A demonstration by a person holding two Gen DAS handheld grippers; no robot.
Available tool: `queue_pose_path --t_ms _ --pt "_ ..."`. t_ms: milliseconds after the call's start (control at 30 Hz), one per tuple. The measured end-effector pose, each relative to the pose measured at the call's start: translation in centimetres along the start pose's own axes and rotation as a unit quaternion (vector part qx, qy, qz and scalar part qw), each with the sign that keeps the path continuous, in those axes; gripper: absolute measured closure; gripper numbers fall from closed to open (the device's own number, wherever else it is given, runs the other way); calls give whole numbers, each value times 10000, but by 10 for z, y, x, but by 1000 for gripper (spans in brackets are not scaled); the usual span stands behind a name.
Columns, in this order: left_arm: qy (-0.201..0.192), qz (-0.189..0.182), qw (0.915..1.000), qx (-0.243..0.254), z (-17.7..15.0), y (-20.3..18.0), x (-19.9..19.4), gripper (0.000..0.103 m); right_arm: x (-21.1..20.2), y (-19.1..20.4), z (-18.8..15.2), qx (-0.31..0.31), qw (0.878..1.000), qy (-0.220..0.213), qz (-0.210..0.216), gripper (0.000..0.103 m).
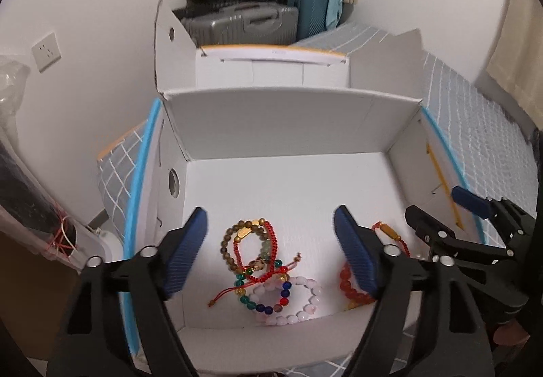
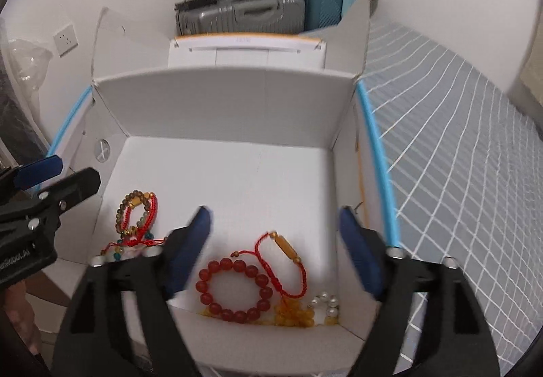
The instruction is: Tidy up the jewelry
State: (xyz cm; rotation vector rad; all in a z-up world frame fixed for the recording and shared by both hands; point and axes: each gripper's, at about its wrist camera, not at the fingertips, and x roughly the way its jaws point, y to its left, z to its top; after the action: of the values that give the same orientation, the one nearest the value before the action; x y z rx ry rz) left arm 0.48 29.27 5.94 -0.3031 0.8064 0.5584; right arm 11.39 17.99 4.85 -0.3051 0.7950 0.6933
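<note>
An open white cardboard box (image 1: 288, 126) holds the jewelry. In the left wrist view a brown wooden bead bracelet (image 1: 228, 241), a red cord bracelet (image 1: 269, 238), a multi-coloured glass bead bracelet (image 1: 268, 307) and a pale pink bead bracelet (image 1: 307, 310) lie tangled on the box floor. My left gripper (image 1: 271, 224) hovers open above them, touching nothing. In the right wrist view my right gripper (image 2: 275, 217) stands open over a red bead bracelet (image 2: 234, 288), a red cord with a gold tube (image 2: 286, 249), amber beads (image 2: 292, 314) and pearls (image 2: 325, 304). Each gripper also shows at the other view's edge.
Behind the box stands a second white box (image 1: 271, 68) with an orange rim. Grey and teal suitcases (image 1: 244, 24) are stacked at the far wall. A blue grid-patterned cloth (image 2: 458, 156) spreads to the right. A clear plastic bin (image 1: 30, 207) sits at the left.
</note>
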Motion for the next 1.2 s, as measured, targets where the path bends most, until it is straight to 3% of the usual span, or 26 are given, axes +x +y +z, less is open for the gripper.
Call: queue_pose_path --t_ms 133,300,767,1200 --pt "-227 -53 9997 -21 -9 1 -19 11 -24 -2 -8 -30 9996 -277 -110 7" --pt "-458 -7 9989 -33 -27 -1 -38 6 -47 -2 -26 -54 9989 -432 -177 7" --pt "-472 -16 9989 -11 -88 1 -57 6 -75 4 -80 113 9989 -460 -50 7" --pt "-320 -95 9994 77 -96 1 -54 6 -76 3 -87 219 9988 -432 -33 7"
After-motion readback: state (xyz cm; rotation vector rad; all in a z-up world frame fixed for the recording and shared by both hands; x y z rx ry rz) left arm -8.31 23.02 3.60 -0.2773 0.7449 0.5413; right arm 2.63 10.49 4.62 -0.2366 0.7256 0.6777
